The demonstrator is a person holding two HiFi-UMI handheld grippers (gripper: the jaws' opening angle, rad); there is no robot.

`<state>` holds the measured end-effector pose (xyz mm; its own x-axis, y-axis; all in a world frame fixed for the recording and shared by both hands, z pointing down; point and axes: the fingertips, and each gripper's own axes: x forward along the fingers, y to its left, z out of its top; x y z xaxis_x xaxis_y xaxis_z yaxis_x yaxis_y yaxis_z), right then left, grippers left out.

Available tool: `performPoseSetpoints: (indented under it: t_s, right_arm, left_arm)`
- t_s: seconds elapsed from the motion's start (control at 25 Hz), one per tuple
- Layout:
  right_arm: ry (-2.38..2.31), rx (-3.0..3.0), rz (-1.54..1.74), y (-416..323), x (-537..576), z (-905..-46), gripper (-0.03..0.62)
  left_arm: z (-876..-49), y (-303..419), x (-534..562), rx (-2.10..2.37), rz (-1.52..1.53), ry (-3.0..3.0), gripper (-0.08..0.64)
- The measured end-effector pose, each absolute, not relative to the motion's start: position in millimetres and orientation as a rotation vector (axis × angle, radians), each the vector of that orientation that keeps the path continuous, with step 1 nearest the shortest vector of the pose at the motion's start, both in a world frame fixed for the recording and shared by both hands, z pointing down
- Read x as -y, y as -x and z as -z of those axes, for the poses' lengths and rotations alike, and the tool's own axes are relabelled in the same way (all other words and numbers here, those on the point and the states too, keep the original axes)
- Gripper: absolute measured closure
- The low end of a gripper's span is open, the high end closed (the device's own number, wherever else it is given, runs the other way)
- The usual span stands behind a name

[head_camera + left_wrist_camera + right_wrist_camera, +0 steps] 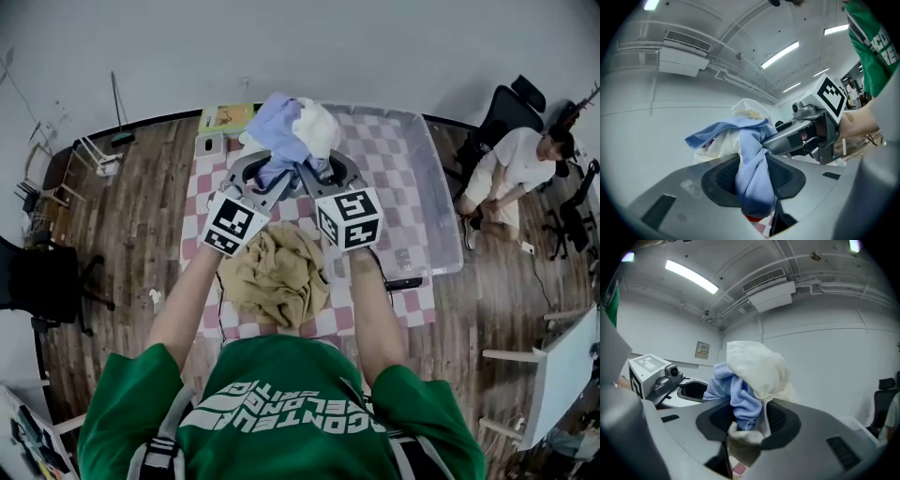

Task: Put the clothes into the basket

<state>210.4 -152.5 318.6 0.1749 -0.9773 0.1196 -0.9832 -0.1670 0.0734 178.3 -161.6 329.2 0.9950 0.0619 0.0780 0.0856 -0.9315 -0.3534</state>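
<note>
Checkered cloth (pixel 200 202) covers the floor (pixel 141 234). Left tool (pixel 265 176) and right tool (pixel 323 173) clench one blue-and-white bundle (pixel 292 131). Shirt lettering (pixel 281 408) unreadable

Left gripper (pixel 754 176): jaws clamped on the blue garment (pixel 751 157).
White garment (pixel 723 146): bunched against the blue garment's far side.
Right gripper (pixel 769 142): meets the blue garment from the right.
Air conditioner (pixel 684 55): high above-left of the blue garment.
</note>
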Motion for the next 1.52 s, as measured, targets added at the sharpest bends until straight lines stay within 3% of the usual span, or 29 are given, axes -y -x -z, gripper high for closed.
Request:
performPoseSetpoints:
  t_s: [0.72, 1.52]
  right_arm:
    - [-2.63, 1.505, -0.141, -345, -50, -337, 0.456]
    - [-2.507, 1.579, -0.521, -402, -63, -462, 0.456]
  left_arm:
    - [-346, -318, -30, 0.595, 0.049, 2.721, 0.43]
    - [-468, -372, -45, 0.555, 0.43, 2.88, 0.43]
